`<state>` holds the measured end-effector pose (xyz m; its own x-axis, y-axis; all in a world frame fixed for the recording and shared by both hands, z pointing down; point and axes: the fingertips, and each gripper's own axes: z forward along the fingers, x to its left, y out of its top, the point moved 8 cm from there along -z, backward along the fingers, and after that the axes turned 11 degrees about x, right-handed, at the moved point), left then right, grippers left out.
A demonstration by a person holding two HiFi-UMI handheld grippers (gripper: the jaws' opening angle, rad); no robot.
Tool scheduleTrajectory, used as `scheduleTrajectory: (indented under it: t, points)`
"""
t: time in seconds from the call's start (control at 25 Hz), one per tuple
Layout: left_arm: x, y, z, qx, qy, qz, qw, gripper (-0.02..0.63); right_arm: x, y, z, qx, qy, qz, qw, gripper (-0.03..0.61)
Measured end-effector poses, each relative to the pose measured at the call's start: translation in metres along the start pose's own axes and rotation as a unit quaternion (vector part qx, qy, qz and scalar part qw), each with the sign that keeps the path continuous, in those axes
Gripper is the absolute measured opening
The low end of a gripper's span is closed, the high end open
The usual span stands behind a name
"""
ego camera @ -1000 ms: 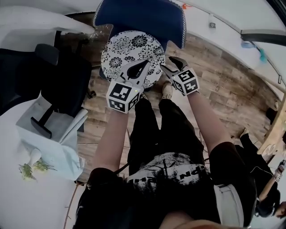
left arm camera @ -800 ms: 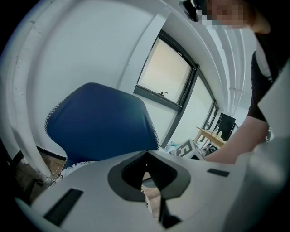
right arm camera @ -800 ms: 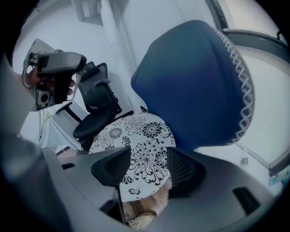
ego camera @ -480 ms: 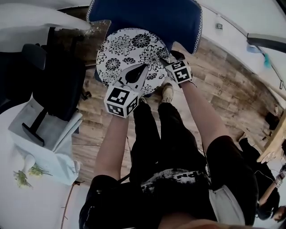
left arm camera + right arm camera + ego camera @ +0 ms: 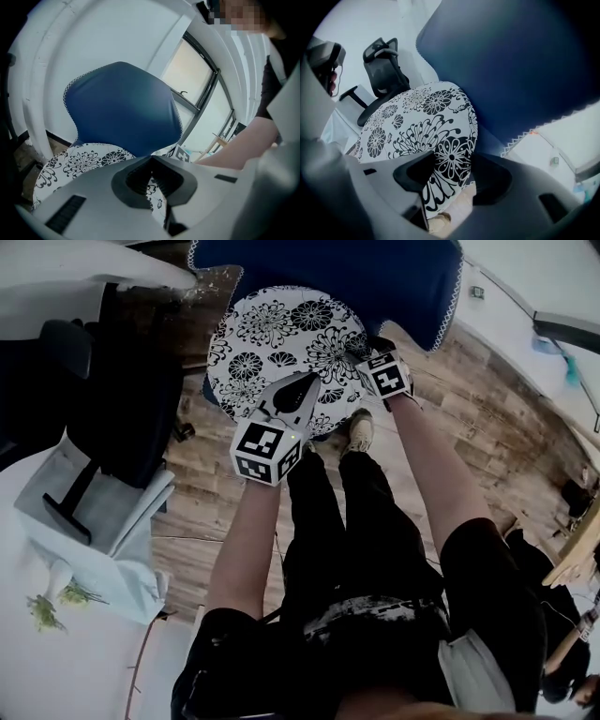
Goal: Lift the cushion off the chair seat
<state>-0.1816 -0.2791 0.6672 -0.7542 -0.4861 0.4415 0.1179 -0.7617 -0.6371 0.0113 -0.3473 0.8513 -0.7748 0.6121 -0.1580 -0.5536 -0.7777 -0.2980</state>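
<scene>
A black office chair (image 5: 122, 418) is standing at the far left beside a white tabletop (image 5: 84, 652). Just to its right, a round cushion (image 5: 277, 338) printed with black-and-white flowers is lying flat on the seat of a blue shell chair (image 5: 328, 273), and the cushion's near rim is overhanging the plank floor (image 5: 487, 427). The person is reaching both arms down toward it. The left gripper (image 5: 302, 382) is hanging over the near part of the cushion with its jaws pinched together at the tips and gripping nothing; its own view is showing only flowered fabric through the slot behind those tips. Farther right, the right gripper (image 5: 372, 345) is pointing steeply down at the cushion's right rim, close under the lower corner of the blue backrest. Its jaws, which have just been opening, are standing wide with the rim between them. The pads appear to be clear of the fabric rather than pressing it, though the wide-angle view is leaving that uncertain. A pale shoe (image 5: 359, 432) is showing on the floor just below the seat
</scene>
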Motion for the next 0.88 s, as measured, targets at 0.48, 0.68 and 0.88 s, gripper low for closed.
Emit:
scheduleTrajectory:
  t: [0.48,0.68,0.88]
  points:
    - [0.008,-0.001,-0.005,-0.005,0.001,-0.002,1.0,0.015,0.027,0.004,0.002,-0.001,0.003,-0.035,0.999,0.049]
    - [0.007,0.003,-0.009,-0.007,0.005,0.0,1.0,0.015,0.029,0.006,-0.006,-0.011,0.01,-0.032,0.999,0.048]
    - [0.0,0.012,-0.015,-0.006,0.007,0.007,0.9999,0.015,0.029,0.01,-0.026,-0.037,0.034,-0.016,0.999,0.048]
